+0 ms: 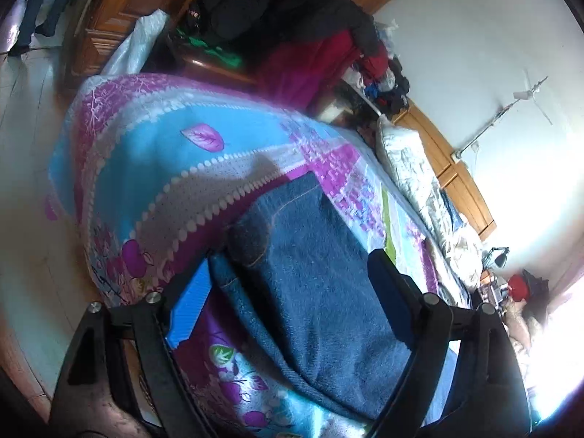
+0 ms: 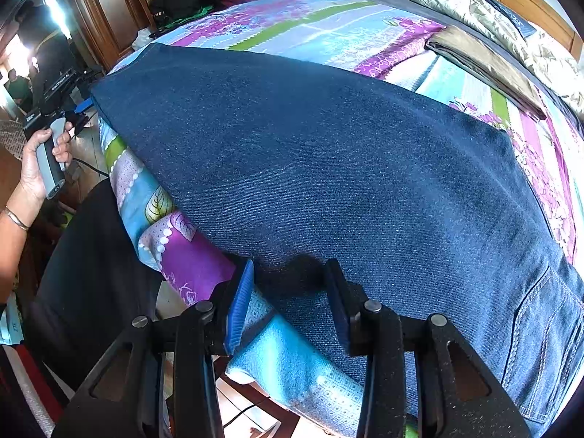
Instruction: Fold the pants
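Observation:
Dark blue jeans [image 2: 328, 168] lie flat across the flowered bedsheet [image 2: 310, 25], folded lengthwise, with a back pocket [image 2: 540, 328] at the near right. My right gripper [image 2: 290, 284] is open at their near edge, denim between and under its blue pads. In the left wrist view the jeans [image 1: 310, 273] run away from me, and my left gripper [image 1: 292, 288] hovers open over their narrow end, one finger on each side. The right wrist view also catches the left gripper [image 2: 82, 107] at the far left end, held by a hand [image 2: 36, 168].
A folded brown cloth [image 2: 485, 62] and a pale quilt [image 2: 456, 0] lie at the far side of the bed. A chair piled with dark and red clothes [image 1: 292, 18] stands past the bed's end, beside wooden furniture [image 1: 109, 36]. The person's dark-clothed body [image 2: 91, 255] presses against the bed's near edge.

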### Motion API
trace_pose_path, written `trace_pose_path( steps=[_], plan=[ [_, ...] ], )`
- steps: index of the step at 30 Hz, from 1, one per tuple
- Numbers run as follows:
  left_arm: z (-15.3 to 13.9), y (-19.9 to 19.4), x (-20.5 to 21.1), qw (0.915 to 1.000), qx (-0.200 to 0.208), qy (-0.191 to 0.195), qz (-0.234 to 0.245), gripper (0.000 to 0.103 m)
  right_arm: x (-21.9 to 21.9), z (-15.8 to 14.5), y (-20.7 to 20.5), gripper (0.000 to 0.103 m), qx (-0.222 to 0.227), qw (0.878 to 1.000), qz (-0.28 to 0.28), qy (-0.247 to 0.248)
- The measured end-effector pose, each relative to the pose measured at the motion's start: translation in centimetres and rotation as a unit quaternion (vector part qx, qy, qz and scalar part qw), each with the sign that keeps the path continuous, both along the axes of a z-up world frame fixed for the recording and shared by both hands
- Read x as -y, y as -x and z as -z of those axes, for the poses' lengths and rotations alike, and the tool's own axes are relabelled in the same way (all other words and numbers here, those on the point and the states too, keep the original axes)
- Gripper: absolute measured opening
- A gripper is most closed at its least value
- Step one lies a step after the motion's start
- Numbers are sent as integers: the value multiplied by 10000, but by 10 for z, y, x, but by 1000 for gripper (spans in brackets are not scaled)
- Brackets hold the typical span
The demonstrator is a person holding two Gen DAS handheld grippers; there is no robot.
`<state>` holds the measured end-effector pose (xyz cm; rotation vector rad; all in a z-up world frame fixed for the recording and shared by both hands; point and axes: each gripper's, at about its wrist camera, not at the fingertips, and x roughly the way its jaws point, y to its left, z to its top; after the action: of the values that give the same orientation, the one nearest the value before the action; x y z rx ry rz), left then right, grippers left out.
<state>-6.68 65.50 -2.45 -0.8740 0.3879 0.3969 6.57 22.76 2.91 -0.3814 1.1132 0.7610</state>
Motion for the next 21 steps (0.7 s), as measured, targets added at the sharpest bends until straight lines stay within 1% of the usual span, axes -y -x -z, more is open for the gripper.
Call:
trace_pose_path(
  steps=[3,4,5,7,9,11,13,15,16,18,19,20,21],
  plan=[
    [3,3,2,10000,90,28,23,85,0,1,0,43,6,10000,23,-18],
    [3,5,3,9998,175,51,8,85,0,2,1,45,16,10000,17,-6],
    [5,8,4,9994,306,128,-19,85,-1,2,2,45,36,10000,3,10],
    [8,11,8,9985,441,294,-102,83,-2,2,3,45,68,10000,-26,46],
    [5,16,15,9975,643,264,-143,83,-3,2,3,45,75,9999,-32,63],
    [3,12,15,9981,597,132,-119,83,-4,-1,3,45,116,9999,-51,41],
    [8,7,6,9985,480,178,-179,84,-11,-11,1,45,196,9994,-259,-146],
    [18,7,-7,9967,450,540,-402,83,-31,-29,-6,45,417,9961,-691,-343],
    [23,8,-10,9943,517,813,-454,83,-46,-40,-12,45,530,9934,-920,-442],
    [23,10,0,9919,723,1002,-296,83,-84,-61,-29,45,650,9856,-1396,-705],
    [22,7,11,9924,728,987,-62,83,-105,-69,-38,45,694,9816,-1577,-819],
    [19,4,19,9940,648,871,165,83,-130,-76,-48,45,707,9781,-1741,-891],
    [15,1,26,9963,537,616,262,83,-157,-80,-60,45,634,9748,-1926,-935]
  ],
)
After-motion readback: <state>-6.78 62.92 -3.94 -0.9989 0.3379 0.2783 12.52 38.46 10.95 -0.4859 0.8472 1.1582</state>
